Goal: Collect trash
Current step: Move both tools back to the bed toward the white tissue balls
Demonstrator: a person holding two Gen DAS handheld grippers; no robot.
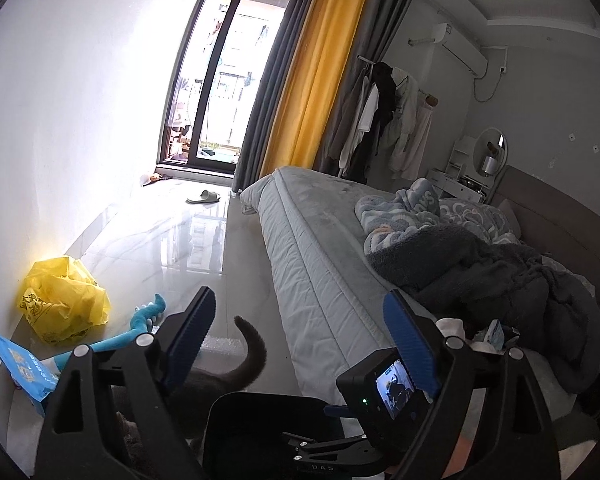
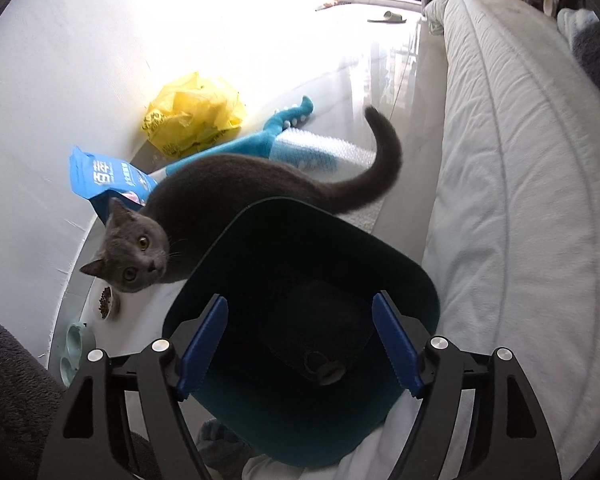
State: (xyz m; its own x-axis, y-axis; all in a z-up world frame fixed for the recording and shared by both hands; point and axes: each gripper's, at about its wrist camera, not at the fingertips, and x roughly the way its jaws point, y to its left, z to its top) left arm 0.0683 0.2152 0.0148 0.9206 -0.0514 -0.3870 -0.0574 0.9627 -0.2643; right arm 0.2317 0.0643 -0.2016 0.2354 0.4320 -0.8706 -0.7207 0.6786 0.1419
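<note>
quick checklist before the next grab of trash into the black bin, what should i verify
1. Right gripper empty and open above the black bin: ok.
2. Left gripper open with nothing between its pads: ok.
3. Grey cat away from the bin: not ok, it stands right beside it, looking up.
4. Yellow plastic bag reachable on the floor by the wall: ok.
5. Path to the bag free: not ok, cat and blue plush toy lie between.
6. Room left in the bin: cannot tell, its inside is dark.
</note>
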